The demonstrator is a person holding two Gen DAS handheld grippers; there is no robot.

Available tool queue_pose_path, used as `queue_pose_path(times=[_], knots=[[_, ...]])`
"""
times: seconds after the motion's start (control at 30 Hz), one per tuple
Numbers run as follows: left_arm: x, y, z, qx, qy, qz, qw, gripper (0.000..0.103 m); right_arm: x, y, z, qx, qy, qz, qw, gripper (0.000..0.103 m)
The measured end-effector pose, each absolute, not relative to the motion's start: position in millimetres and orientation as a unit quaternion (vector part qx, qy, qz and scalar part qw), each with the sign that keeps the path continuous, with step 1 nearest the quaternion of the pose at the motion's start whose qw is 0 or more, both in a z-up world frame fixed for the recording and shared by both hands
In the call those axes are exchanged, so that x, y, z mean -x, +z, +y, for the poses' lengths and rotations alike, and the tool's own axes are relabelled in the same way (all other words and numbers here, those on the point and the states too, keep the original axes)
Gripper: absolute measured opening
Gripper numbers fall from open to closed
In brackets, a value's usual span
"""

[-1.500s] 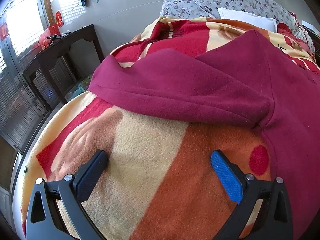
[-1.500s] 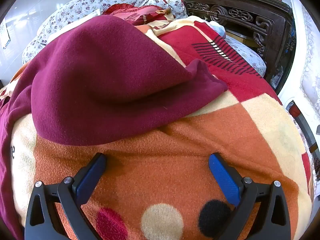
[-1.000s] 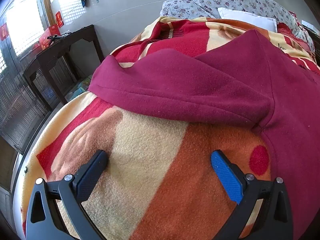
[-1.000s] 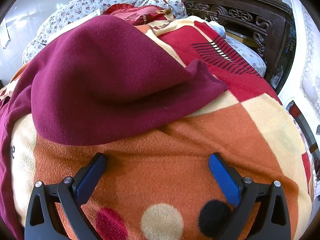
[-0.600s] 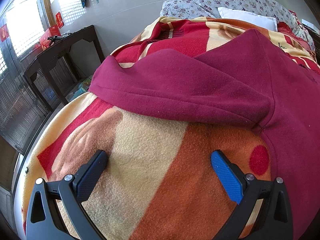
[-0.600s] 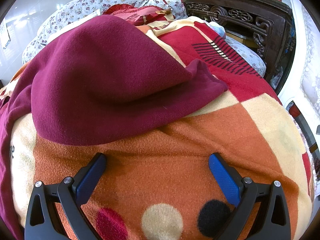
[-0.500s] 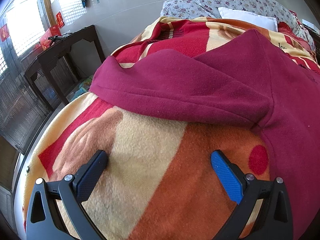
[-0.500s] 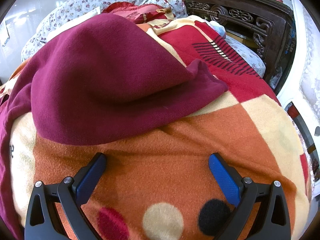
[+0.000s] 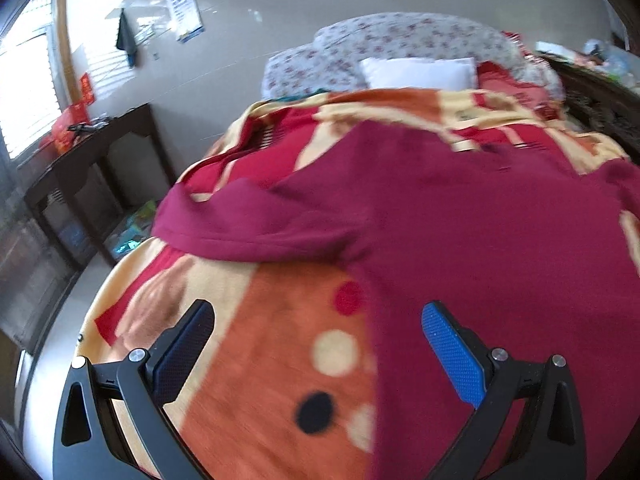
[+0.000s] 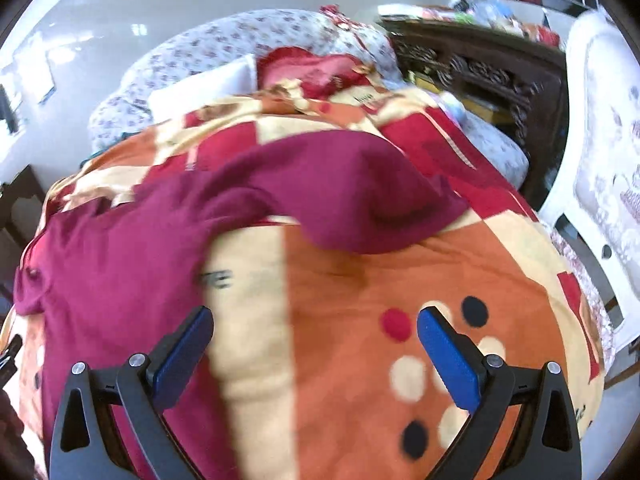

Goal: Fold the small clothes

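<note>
A maroon long-sleeved top [image 9: 480, 220] lies spread on an orange, red and cream patterned blanket [image 9: 260, 360] on a bed. Its left sleeve [image 9: 248, 220] stretches to the left. My left gripper [image 9: 320, 344] is open and empty, above the blanket at the top's lower left edge. In the right wrist view the top [image 10: 132, 264] lies at left and its right sleeve [image 10: 380, 208] reaches right. My right gripper [image 10: 316, 344] is open and empty above the blanket, its left finger over the top's edge. Both views are blurred.
Floral pillows [image 9: 400, 40] and a white pillow [image 9: 416, 72] lie at the bed's head. A dark side table [image 9: 80, 160] stands left of the bed. A carved dark wooden cabinet [image 10: 480, 72] and a white chair [image 10: 600, 160] stand to the right.
Both grippers have pulled back and risen from the sleeves, so more of the bed and room shows. The left view has swung right, the right view left. Both stay open.
</note>
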State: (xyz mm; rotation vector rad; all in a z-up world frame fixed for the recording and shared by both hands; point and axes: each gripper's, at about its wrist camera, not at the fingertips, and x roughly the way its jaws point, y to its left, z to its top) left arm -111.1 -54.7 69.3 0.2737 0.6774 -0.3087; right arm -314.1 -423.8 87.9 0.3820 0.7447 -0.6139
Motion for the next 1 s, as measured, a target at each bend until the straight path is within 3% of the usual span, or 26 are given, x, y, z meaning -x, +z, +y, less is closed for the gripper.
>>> queue_pose_path(times=[0.43,1.0], knots=[[179.6,99.2,-80.1,-0.099,-0.201,0.317,0.922,0.103,292.4,104.1,-320.8,-0.149,-0.237,0.346,0.896,0.103],[183.6,90.9,-83.1,-0.086,-0.194,0.331,0.919,0.103,281.1,97.9,-290.5,-0.127,-0.217,0.348,0.903,0.103]])
